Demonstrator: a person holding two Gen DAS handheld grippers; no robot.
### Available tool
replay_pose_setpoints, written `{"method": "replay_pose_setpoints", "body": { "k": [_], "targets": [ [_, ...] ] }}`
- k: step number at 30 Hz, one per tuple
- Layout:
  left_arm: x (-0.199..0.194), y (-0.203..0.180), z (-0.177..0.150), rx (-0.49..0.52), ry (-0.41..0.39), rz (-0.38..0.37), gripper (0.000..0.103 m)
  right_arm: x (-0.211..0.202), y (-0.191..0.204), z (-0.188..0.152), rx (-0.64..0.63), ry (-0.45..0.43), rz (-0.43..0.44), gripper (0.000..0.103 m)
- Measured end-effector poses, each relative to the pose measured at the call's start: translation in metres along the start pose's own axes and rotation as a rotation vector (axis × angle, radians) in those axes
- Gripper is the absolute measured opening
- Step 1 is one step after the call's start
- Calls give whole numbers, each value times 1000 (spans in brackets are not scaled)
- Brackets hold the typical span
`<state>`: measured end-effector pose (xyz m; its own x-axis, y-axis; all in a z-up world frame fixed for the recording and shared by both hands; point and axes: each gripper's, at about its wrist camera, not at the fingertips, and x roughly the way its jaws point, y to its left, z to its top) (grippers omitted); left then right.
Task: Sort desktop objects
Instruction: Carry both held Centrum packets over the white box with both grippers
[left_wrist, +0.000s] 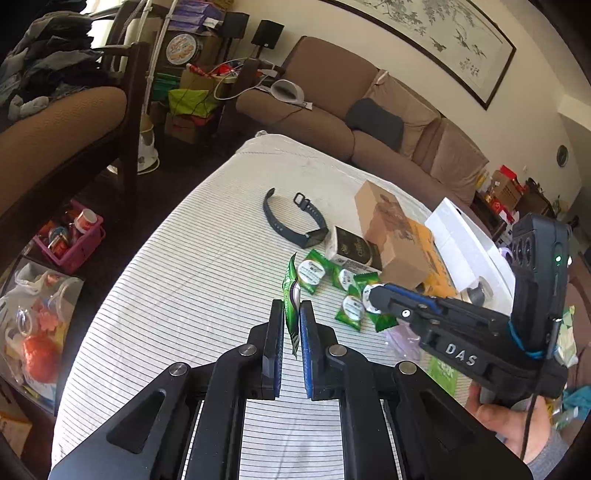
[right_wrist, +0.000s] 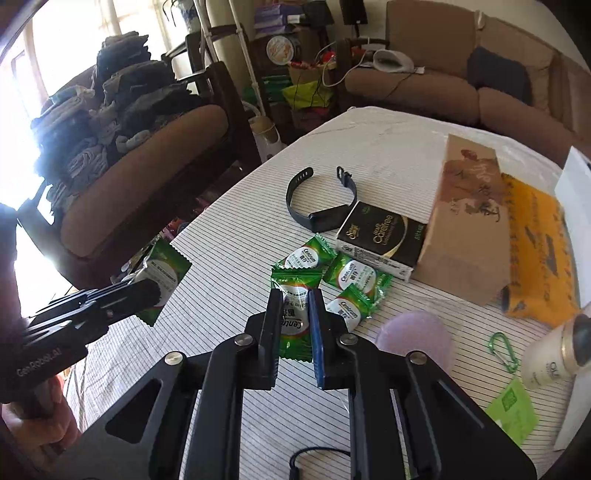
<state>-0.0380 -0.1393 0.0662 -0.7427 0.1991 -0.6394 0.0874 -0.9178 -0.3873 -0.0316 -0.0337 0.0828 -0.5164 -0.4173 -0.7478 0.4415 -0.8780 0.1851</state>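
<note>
The left tool (left_wrist: 291, 325) is clamped on a crinkly green foil sachet (left_wrist: 291, 291) seen edge-on, lifted clear of the bench (left_wrist: 184, 277) — a surface draped in white cloth with fine dark pinstripes. The right tool (right_wrist: 295, 314) pinches a second glossy green sachet (right_wrist: 293, 321), its white oval label bulging between the flat black finger and the blue-padded one. At about one o'clock from that sachet lie three more of the same serrated-edged packets (right_wrist: 347, 273), partly overlapping. Beyond them, towards twelve, a dark rubbery wristband (right_wrist: 321, 199) curls open in a loop, touching the corner of a flat black-and-gold carton (right_wrist: 380, 236). Just beside the carton, at two o'clock, stands a tall matte cardboard box (right_wrist: 469, 221), with a yellow printed pack (right_wrist: 539, 251) against its far side. At four o'clock a green metal carabiner (right_wrist: 502, 350) rests near a smooth cream jar (right_wrist: 554, 354).
</note>
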Motion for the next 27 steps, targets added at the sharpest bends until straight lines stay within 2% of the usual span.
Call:
{"method": "replay_pose_setpoints", "body": {
  "k": [5,11,15,20,27],
  "targets": [
    [4,-62,-1,90,44,-79,7,-75,-44,0,52,-60,-11,14],
    [4,-176,8,203,67,-231,7,-160,-122,-6,113,-106,-104,14],
    [15,-249,15,263,82,-294,7,-198,-179,-14,159,-104,-161,14],
    [42,-318,23,292,117,-337,7,-214,-245,-18,242,-79,-161,14],
    [98,-372,29,300,200,-321,7,-189,-308,-10,308,-33,-135,14]
  ]
}}
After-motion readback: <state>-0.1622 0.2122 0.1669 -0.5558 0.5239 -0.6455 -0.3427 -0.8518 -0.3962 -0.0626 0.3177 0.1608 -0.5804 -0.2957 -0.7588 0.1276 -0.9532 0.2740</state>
